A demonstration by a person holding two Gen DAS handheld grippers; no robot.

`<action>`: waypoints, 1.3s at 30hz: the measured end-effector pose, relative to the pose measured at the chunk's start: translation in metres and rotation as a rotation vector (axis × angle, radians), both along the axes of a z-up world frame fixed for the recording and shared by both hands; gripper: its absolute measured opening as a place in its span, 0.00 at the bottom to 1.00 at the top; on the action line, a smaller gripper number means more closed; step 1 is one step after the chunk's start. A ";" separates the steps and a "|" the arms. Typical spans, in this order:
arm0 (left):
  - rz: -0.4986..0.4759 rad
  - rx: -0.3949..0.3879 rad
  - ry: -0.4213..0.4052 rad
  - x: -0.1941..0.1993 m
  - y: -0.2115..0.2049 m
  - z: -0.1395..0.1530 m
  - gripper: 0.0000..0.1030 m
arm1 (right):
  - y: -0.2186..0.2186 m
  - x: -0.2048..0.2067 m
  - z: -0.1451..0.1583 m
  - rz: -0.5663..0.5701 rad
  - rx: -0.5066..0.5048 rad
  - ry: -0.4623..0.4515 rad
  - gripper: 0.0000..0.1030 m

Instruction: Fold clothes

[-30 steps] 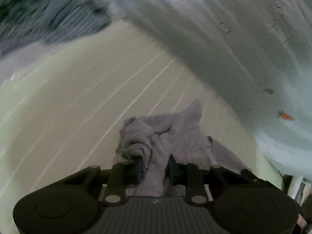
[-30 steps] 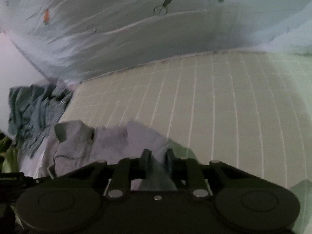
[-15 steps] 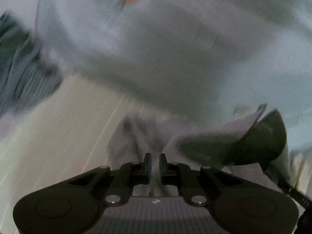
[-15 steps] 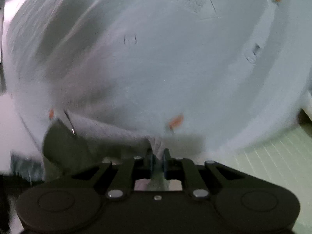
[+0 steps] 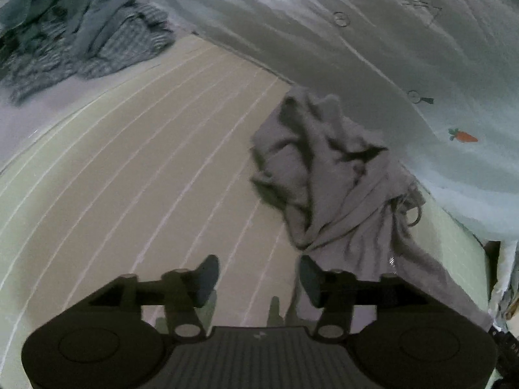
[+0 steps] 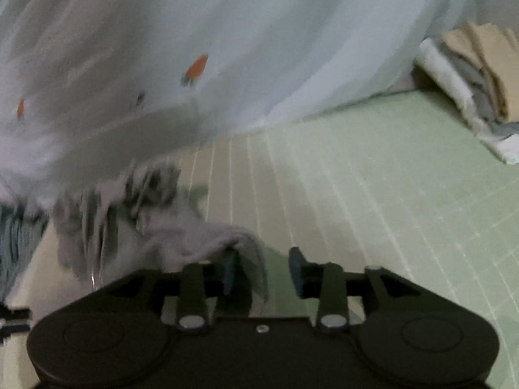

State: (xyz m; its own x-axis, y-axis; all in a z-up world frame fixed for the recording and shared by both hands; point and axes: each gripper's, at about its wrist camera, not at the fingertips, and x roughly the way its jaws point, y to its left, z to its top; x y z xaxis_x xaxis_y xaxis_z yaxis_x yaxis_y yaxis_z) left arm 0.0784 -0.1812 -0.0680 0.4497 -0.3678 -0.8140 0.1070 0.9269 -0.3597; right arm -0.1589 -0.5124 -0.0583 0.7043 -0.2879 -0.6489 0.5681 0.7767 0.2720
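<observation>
- The left tongs (image 5: 258, 275) stand released, jaws spread wide with nothing between them, low over a pale green mat (image 5: 136, 175) ruled with white lines.
- A grey garment (image 5: 327, 175) lies crumpled in a heap on that mat, ahead and to the right of the left tongs; its lower edge trails down past the outer side of the right-hand finger (image 5: 309, 278), touching or very close.
- The right tongs (image 6: 261, 269) are also released, jaws apart; the same grey garment (image 6: 181, 236), blurred in this view, lies to their left, with a fold draped around the left-hand finger (image 6: 228, 269) and hanging partly into the gap.
- A pale sheet printed with small orange carrots (image 5: 421, 74) rises along the far edge of the mat in both views.
- A pile of dark blue-grey clothes (image 5: 74, 29) lies at the far left corner, well apart from the grey garment.
- A stack of beige, white and grey folded cloths (image 6: 473, 87) sits at the mat's far right.
</observation>
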 end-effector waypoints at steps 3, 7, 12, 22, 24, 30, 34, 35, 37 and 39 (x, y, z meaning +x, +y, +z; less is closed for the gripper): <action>-0.045 0.026 -0.004 0.013 -0.022 0.002 0.71 | -0.008 0.009 -0.006 -0.029 0.029 0.008 0.53; -0.085 0.056 0.011 0.023 -0.045 -0.007 0.78 | -0.010 0.021 -0.016 -0.039 0.014 0.050 0.65; -0.121 0.060 0.067 0.027 -0.062 -0.025 0.81 | -0.021 0.044 -0.028 -0.031 0.030 0.091 0.72; -0.188 0.017 0.159 0.020 -0.079 -0.055 0.07 | -0.030 0.082 -0.053 0.071 0.063 0.162 0.79; -0.211 0.032 0.140 0.012 -0.077 -0.054 0.06 | -0.030 0.076 -0.054 0.115 0.100 0.140 0.65; -0.182 0.083 0.097 -0.019 -0.045 -0.046 0.05 | -0.008 0.035 -0.060 0.142 0.121 0.192 0.14; -0.117 0.094 0.098 -0.039 -0.011 -0.044 0.06 | 0.009 0.005 -0.064 0.144 0.122 0.245 0.09; -0.099 0.096 0.100 -0.044 -0.003 -0.044 0.06 | 0.013 -0.004 -0.066 0.144 0.135 0.251 0.08; -0.064 0.100 0.105 -0.054 0.015 -0.044 0.06 | 0.018 -0.016 -0.066 0.143 0.143 0.252 0.08; -0.039 0.109 0.098 -0.060 0.027 -0.042 0.07 | 0.021 -0.018 -0.060 0.140 0.127 0.241 0.09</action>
